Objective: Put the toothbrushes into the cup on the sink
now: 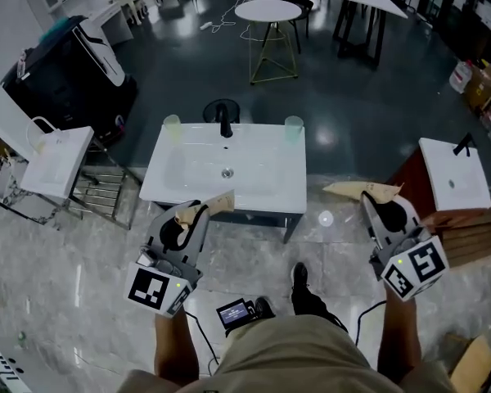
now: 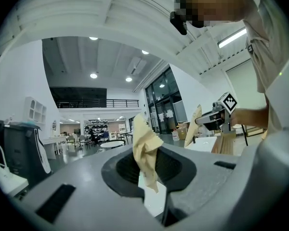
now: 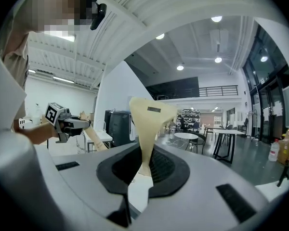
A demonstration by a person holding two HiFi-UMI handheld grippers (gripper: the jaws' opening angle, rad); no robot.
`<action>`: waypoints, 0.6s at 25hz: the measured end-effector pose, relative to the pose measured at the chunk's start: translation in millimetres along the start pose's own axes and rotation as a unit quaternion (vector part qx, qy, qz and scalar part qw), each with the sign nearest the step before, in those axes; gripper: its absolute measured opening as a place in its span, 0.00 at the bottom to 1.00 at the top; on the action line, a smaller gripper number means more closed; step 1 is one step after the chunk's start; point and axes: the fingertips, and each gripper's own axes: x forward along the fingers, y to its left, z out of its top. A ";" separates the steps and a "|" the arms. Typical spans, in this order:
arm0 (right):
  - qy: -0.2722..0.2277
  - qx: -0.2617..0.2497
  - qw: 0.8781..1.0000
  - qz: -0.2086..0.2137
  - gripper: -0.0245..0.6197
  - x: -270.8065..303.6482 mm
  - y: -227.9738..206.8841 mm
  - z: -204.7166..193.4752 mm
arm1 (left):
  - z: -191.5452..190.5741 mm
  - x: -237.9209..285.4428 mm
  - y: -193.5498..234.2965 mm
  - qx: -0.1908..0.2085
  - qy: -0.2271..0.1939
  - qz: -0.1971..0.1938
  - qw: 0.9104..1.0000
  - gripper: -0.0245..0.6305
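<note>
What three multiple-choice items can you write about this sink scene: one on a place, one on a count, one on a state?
1. Where does the black faucet stand on the middle sink?
A. at the middle of its back edge
B. at its front left corner
C. inside the basin

2. How many cups stand on that sink?
A. one
B. two
C. four

3. In what state is the left claw?
A. open and empty
B. shut on a beige item
C. resting on the sink

Answers:
1 A, because the faucet rises from the centre of the back edge.
2 B, because one cup stands at each back corner.
3 B, because its jaws pinch the item between them.
</note>
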 end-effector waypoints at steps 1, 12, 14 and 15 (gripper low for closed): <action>-0.002 0.001 1.000 0.004 0.09 6.1 -4.8 0.0 | 0.1 4.7 2.1 0.001 0.003 0.003 1.000 0.12; 0.003 0.015 0.999 0.036 0.09 94.6 -82.3 -22.8 | -12.2 76.8 29.1 0.006 0.036 0.037 0.999 0.12; 0.006 0.015 0.999 0.042 0.09 116.5 -100.3 -28.5 | -14.5 93.0 36.6 0.004 0.042 0.046 0.998 0.12; 0.007 0.015 0.999 0.045 0.09 128.9 -110.8 -31.2 | -14.2 103.0 40.4 0.002 0.043 0.052 0.998 0.12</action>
